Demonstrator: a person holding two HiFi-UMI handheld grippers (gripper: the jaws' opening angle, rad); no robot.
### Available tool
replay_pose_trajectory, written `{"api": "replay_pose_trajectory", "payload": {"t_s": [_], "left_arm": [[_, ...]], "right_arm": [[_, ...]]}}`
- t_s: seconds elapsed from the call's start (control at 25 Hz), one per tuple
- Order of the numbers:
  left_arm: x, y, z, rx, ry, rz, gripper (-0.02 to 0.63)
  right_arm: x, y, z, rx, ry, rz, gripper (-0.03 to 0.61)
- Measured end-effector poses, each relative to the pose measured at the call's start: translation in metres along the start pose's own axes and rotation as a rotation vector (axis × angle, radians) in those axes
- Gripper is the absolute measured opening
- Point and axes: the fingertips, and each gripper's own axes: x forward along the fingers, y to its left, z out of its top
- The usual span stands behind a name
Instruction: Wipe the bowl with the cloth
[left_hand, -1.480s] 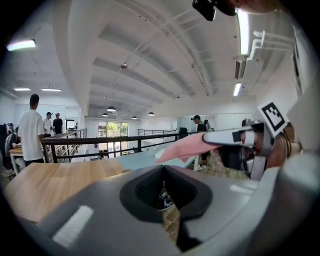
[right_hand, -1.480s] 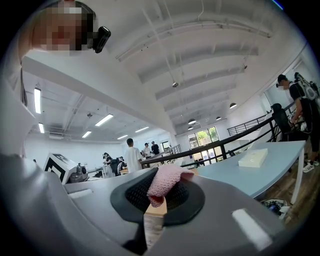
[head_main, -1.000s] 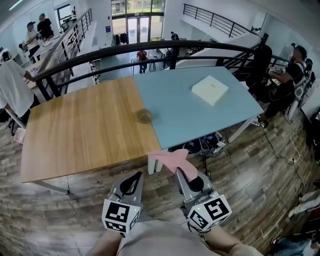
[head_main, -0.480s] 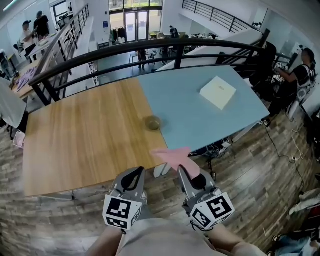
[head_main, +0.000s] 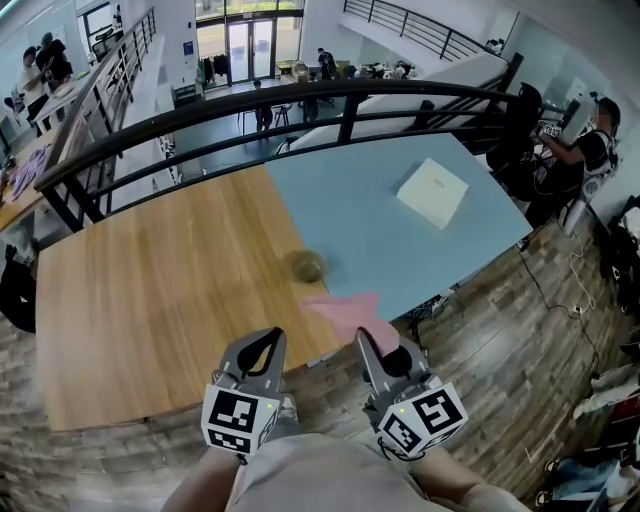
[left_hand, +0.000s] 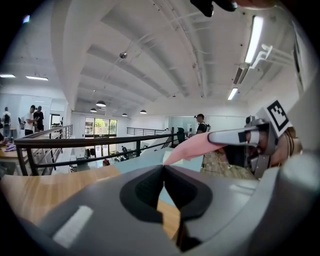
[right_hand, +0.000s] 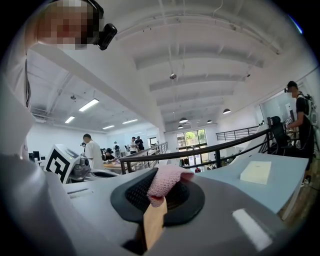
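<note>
A small olive-tinted bowl (head_main: 307, 266) stands on the table (head_main: 150, 300), at the seam between its wooden half and its blue half. My right gripper (head_main: 366, 338) is shut on a pink cloth (head_main: 345, 311), which hangs over the table's near edge just short of the bowl. In the right gripper view the cloth (right_hand: 165, 181) is bunched between the jaws of that gripper (right_hand: 159, 194). My left gripper (head_main: 270, 336) is shut and holds nothing; its jaws (left_hand: 163, 168) meet tip to tip. From the left gripper view the cloth (left_hand: 192, 147) shows at the right.
A flat white box (head_main: 432, 192) lies on the blue half at the far right. A black railing (head_main: 300, 100) runs behind the table. A person (head_main: 585, 140) sits at the right; others stand far left. Cables lie on the floor under the table's right end.
Both grippers have moved forward to the table's near edge, the cloth going with the right one. The bowl now lies closer to the cloth.
</note>
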Motion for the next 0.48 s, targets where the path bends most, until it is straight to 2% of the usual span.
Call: {"api": "replay_pose_trajectory", "payload": {"t_s": [0.48], "left_arm": [[0.033, 0.064, 0.001, -0.014, -0.004, -0.029, 0.002]], "right_arm": [[0.067, -0.002, -0.002, -0.030, 0.011, -0.042, 0.018]]}}
